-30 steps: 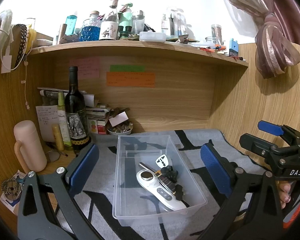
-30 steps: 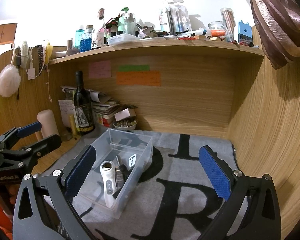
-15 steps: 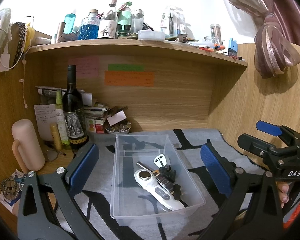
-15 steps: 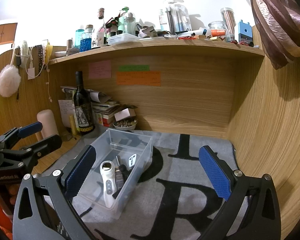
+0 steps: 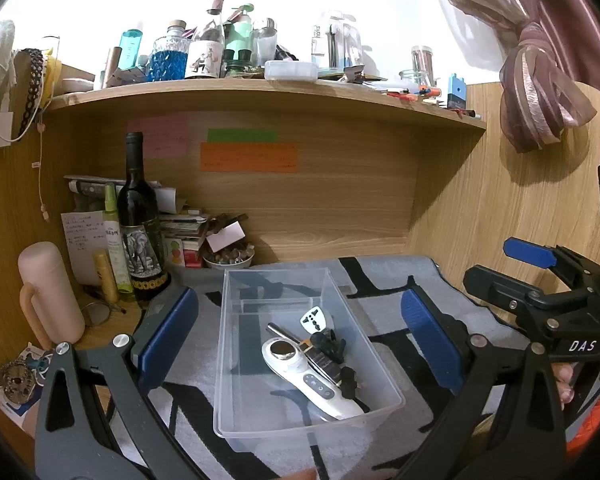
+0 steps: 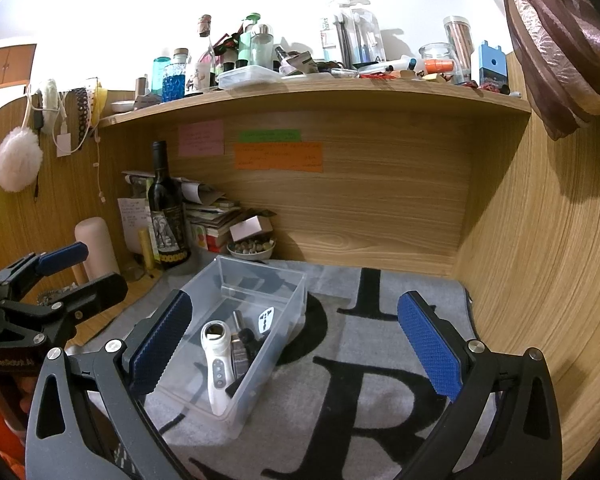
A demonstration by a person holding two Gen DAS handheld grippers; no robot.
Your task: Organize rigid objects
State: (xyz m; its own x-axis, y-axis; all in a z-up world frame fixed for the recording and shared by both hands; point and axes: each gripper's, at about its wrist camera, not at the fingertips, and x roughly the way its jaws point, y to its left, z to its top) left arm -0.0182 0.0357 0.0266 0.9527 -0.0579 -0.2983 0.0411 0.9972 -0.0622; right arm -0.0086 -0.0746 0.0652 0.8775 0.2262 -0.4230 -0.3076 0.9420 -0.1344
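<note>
A clear plastic bin (image 5: 236, 364) (image 6: 286, 292) sits on the grey mat with black letters. Inside lie a white handheld device (image 5: 312, 384) (image 6: 217, 364), a white plug adapter (image 5: 315, 317) (image 6: 265, 317), a black clip (image 5: 330, 342) and a metal-tipped dark object (image 6: 239, 354). My left gripper (image 5: 300, 336) is open and empty, with the bin between its fingers from above and behind. My right gripper (image 6: 296, 344) is open and empty, to the right of the bin. Each gripper shows at the edge of the other's view.
At the back left stand a dark wine bottle (image 5: 138, 224), a green spray bottle (image 5: 114, 240), a pink flask (image 5: 48, 292), stacked books and a small bowl (image 5: 228, 258). Sticky notes (image 5: 248, 156) hang on the wooden back wall. The shelf (image 5: 260, 92) above is crowded with bottles.
The left gripper's view has shifted slightly; the bin sits a little lower and left in it. The right gripper has barely moved. Both stay open.
</note>
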